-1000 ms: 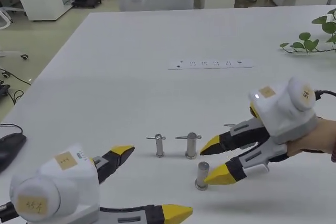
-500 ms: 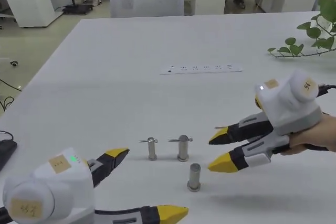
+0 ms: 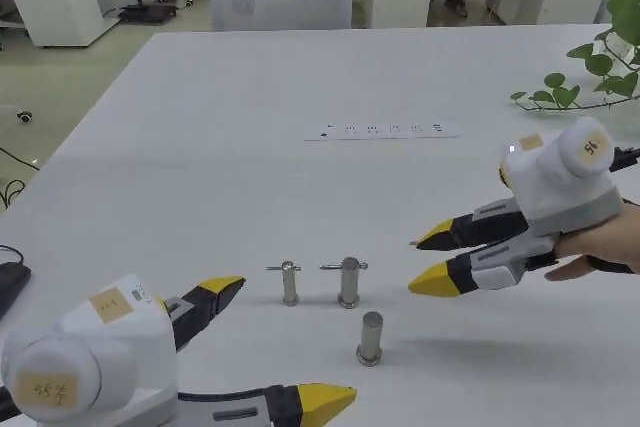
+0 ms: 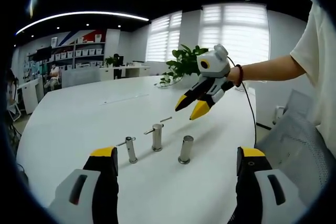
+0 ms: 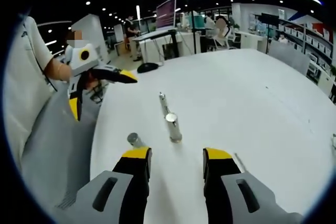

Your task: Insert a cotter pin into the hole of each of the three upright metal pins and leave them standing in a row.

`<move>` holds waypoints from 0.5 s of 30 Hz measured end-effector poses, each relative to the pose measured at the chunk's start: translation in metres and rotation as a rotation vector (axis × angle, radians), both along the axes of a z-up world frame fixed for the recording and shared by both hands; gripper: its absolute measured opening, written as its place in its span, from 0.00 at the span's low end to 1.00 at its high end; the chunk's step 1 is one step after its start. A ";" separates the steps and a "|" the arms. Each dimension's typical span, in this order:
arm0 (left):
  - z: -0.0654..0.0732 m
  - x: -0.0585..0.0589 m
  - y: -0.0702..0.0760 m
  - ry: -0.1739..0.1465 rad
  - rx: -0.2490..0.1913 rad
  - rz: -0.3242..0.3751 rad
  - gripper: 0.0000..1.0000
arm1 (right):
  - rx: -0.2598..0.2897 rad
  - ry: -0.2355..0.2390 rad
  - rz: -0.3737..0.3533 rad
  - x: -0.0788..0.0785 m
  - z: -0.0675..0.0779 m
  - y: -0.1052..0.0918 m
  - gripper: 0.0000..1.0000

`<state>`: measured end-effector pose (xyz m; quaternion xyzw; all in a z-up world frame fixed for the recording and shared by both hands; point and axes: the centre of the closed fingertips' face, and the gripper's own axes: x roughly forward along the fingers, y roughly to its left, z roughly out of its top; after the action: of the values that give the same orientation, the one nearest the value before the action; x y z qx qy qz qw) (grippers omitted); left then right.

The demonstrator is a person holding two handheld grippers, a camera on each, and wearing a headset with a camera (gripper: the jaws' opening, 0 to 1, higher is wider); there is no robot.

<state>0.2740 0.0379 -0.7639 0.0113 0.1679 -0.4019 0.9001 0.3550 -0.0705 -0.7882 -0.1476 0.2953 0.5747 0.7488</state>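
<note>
No legible text, tan stickers [image 3: 55, 388] (handwritten) too blurred

Left tool [image 3: 278, 343], right tool [image 3: 428, 261]: white, yellow-tipped jaws, tan stickers [image 3: 110, 304]; white sleeve [image 4: 315, 51], dark bracelet [image 4: 240, 74].

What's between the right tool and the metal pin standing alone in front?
Only bare table. The head view shows nothing but white tabletop between the right tool and the front pin.

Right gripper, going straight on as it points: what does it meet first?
Likely the nearer metal pin with a cotter pin, dead ahead of the right gripper; the bare pin lies off to one side. Height is unclear.
</note>
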 end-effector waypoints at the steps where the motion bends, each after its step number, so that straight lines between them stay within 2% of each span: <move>1: 0.000 0.000 0.000 0.001 0.001 0.000 0.94 | -0.010 -0.001 -0.016 0.004 -0.002 -0.003 0.41; 3: -0.001 0.000 0.001 0.002 0.003 0.001 0.94 | -0.037 -0.032 -0.026 0.011 -0.005 -0.008 0.41; 7: -0.002 -0.001 0.003 0.006 0.017 0.000 0.92 | -0.058 -0.038 -0.055 0.020 -0.010 -0.014 0.41; 15: -0.002 -0.001 0.005 0.004 0.011 0.005 0.91 | -0.110 -0.056 -0.094 0.039 -0.017 -0.025 0.39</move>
<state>0.2731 0.0426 -0.7656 0.0151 0.1721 -0.3988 0.9006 0.3943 -0.0954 -0.8055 -0.1904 0.3121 0.5176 0.7736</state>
